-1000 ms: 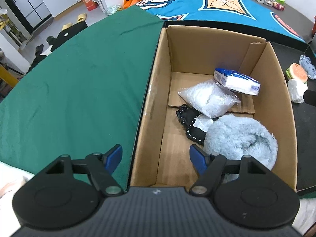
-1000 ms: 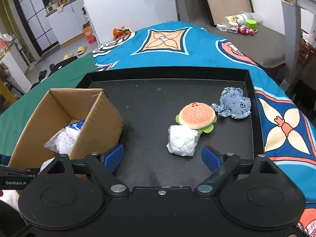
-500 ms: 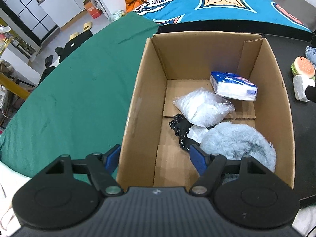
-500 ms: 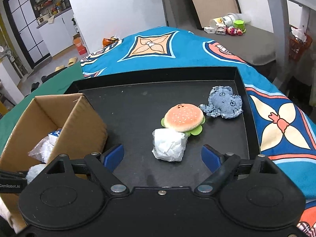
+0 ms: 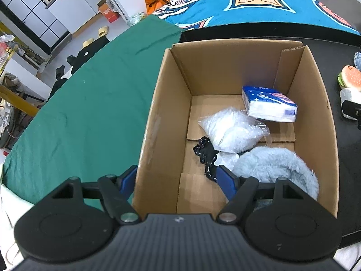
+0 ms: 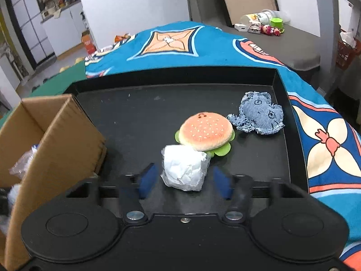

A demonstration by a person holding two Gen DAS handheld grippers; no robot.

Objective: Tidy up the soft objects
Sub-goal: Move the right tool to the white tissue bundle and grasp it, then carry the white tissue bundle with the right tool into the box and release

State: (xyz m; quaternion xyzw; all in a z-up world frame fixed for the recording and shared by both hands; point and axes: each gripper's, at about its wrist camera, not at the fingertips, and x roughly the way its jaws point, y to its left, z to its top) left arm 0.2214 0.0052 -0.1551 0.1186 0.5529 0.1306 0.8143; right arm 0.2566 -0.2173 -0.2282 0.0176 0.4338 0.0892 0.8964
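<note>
A cardboard box (image 5: 313, 103) holds a tissue pack (image 5: 268, 106), a white plastic-wrapped bundle (image 5: 232, 131), a black dotted cloth (image 5: 205, 155) and a fluffy blue item (image 5: 277, 167). My left gripper (image 5: 178, 178) is open and empty, straddling the box's near-left wall. On the black tray (image 6: 144, 122) lie a white wrapped bundle (image 6: 185, 169), a plush burger (image 6: 206, 131) and a denim plush (image 6: 257, 113). My right gripper (image 6: 183, 180) is open, its fingers on either side of the white bundle, not touching it.
The box (image 6: 54, 140) stands at the tray's left end. Green cloth (image 5: 85, 103) covers the table to the left, a blue patterned cloth (image 6: 327, 140) lies around the tray. Toys and clutter (image 6: 261, 24) sit on a far grey surface.
My right gripper moved forward and its fingers narrowed around the white bundle. My left gripper shifted right, so the box's left wall now lies between its fingers.
</note>
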